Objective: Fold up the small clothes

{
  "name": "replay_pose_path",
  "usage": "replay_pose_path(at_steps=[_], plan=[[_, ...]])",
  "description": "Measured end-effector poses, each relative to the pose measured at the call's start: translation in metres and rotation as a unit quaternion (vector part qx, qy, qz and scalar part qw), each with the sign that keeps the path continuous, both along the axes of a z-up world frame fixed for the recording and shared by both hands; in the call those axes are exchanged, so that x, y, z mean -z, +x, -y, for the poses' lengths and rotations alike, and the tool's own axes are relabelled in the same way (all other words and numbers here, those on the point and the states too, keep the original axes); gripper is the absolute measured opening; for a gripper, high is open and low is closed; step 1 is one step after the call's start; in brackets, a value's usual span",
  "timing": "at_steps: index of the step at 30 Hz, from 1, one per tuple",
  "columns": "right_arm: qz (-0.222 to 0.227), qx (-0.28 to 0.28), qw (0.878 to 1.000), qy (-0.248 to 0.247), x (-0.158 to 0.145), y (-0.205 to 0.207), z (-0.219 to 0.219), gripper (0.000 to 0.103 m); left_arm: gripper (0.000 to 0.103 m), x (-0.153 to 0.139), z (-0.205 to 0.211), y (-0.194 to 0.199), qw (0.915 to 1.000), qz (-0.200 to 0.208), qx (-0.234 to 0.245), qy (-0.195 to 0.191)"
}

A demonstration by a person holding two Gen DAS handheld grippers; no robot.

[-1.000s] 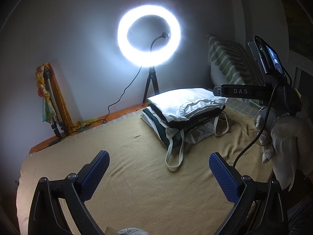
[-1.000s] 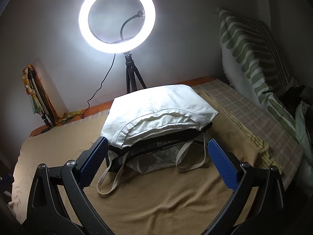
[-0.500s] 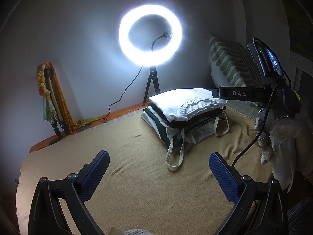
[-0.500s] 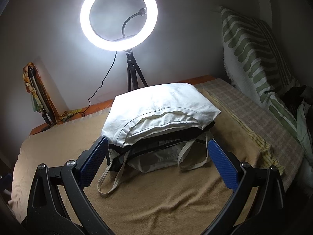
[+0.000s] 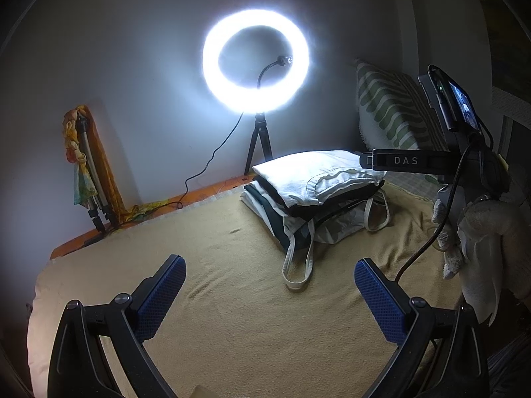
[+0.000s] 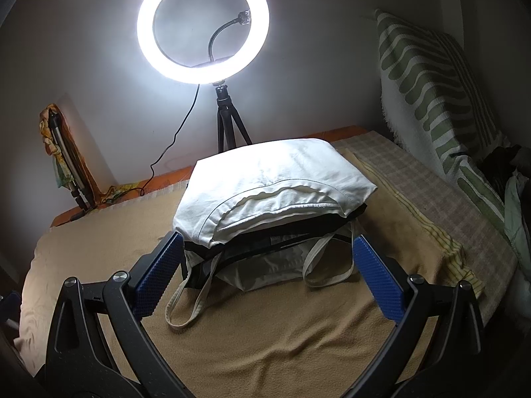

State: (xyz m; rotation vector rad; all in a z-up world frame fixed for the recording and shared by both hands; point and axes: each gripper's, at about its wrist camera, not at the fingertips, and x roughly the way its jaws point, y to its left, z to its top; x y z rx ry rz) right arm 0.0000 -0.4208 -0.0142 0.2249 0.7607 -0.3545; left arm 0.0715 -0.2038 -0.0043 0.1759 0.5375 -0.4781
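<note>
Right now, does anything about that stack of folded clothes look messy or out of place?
Mostly tidy, but two cream strap loops spill from the stack of folded clothes onto the tan blanket, and the lowest pale piece looks crumpled rather than flat.

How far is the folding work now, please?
Done: a stack of folded clothes sits on the blanket, straps hanging out. In hand: nothing; left gripper and right gripper are open and empty. Left: no unfolded clothes lie on the blanket.
</note>
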Motion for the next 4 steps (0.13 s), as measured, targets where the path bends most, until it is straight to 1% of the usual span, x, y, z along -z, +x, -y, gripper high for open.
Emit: replay_pose_path(at_steps=[4], plan=[[-0.002, -0.005, 1.0, 0.001, 0.0023, 0.0033, 0.0009, 0.103, 0.103, -0.0001, -0.0018, 0.0016, 1.0, -0.004, -0.003, -0.006]])
